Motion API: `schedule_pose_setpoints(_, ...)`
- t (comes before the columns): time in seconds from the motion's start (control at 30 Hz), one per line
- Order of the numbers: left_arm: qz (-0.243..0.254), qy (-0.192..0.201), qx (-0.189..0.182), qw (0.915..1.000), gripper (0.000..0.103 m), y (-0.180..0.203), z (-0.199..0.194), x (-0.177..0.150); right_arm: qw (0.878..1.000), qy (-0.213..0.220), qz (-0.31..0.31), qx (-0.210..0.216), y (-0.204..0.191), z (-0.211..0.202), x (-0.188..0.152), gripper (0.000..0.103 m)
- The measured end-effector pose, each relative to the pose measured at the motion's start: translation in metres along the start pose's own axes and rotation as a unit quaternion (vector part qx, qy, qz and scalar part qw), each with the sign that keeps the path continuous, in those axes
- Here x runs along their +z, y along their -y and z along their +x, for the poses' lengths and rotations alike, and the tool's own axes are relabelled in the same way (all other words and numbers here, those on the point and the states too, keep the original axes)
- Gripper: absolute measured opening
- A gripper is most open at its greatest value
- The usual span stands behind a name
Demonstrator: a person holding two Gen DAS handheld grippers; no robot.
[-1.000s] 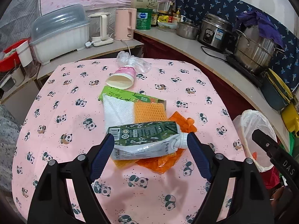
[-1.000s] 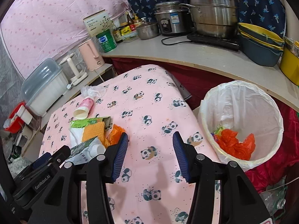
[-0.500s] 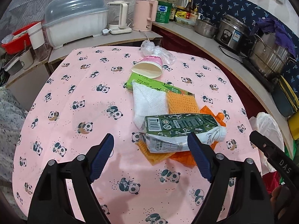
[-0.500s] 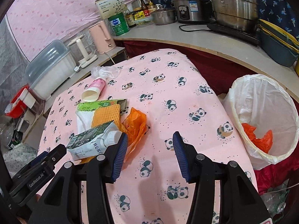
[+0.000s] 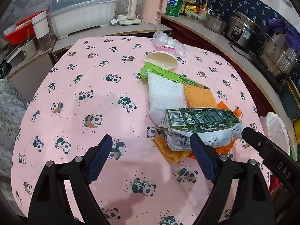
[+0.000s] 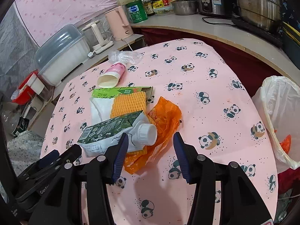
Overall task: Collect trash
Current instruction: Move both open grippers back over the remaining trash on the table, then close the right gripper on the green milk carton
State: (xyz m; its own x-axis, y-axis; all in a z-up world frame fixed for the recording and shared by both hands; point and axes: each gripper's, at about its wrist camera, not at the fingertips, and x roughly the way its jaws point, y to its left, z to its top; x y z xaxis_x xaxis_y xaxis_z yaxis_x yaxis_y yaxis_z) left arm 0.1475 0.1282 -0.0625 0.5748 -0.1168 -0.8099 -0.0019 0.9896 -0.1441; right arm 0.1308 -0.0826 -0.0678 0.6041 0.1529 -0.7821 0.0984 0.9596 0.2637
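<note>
Two unclenched grippers, left gripper [image 5: 151,148] widening, right gripper [image 6: 151,150] empty, over crushed green carton [image 6: 112,133] on panda tablecloth [image 5: 93,86].

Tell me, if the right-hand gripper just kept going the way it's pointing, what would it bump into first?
Most likely the orange plastic bag: it lies straight ahead between the open fingers of the right gripper, with the carton's white cap just to its left. Depth is hard to judge here.

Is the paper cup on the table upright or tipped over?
Tipped over. The paper cup lies on its side on the table, its open mouth facing the cameras, empty inside.
</note>
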Motion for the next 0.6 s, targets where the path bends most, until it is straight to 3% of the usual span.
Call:
schedule_pose_setpoints(0.43,-0.005,-0.011,0.023,0.9997,0.081,-0.006,0.025,0.012,0.998,-0.019,-0.043,0.048,-0.003,0.030,0.014,0.049)
schedule_pose_setpoints(0.6,-0.011,-0.012,0.029,0.9994,0.081,-0.010,0.030,0.020,0.996,-0.022,-0.049,0.075,0.000,0.038,0.025,0.055)
